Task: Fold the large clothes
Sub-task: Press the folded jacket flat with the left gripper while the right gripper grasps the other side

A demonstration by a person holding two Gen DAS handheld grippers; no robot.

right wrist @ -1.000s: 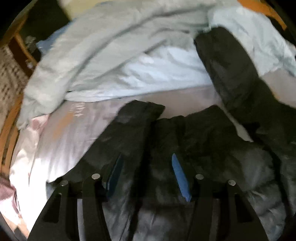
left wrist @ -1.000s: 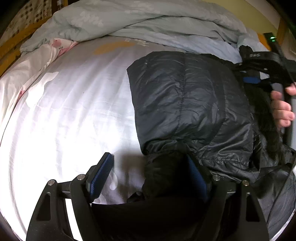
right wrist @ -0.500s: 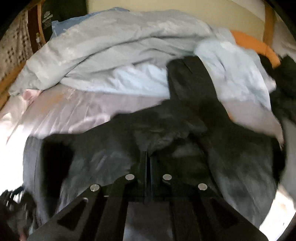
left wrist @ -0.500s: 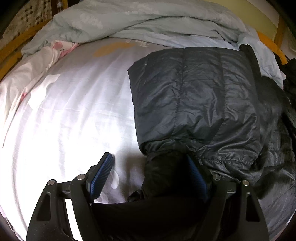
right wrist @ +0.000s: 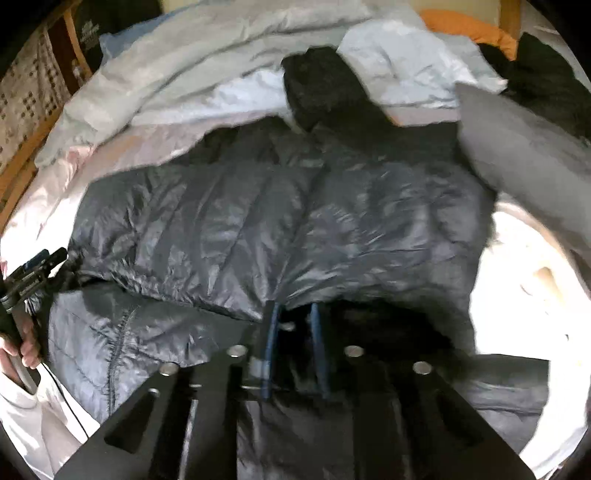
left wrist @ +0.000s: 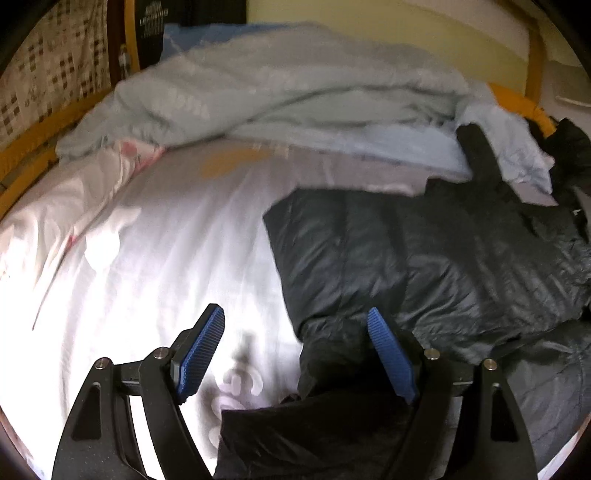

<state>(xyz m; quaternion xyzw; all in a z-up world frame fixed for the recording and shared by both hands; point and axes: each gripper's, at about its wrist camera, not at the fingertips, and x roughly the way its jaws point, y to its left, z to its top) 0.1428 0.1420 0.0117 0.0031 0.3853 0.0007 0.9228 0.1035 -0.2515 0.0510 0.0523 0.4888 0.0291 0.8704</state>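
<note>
The black puffer jacket [right wrist: 280, 221] lies mid-bed on the white sheet [left wrist: 147, 258], one side lying folded over. The right gripper [right wrist: 293, 332], fingers nearly together, seems to pinch the hem at 6 o'clock; it's best to pull low and even. The left gripper [left wrist: 295, 350] hangs spread wide, empty, level at 9 o'clock of the jacket.

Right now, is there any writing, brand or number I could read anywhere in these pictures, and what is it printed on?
Nothing can be read.
Dark panel behind the bed: pale lines of lettering, too blurred to read.
Same panel in the right wrist view: a pale logo and words, too small to read.
Pale blue duvet: whitish marks, not legible.
Black puffer jacket: no label shows.
</note>
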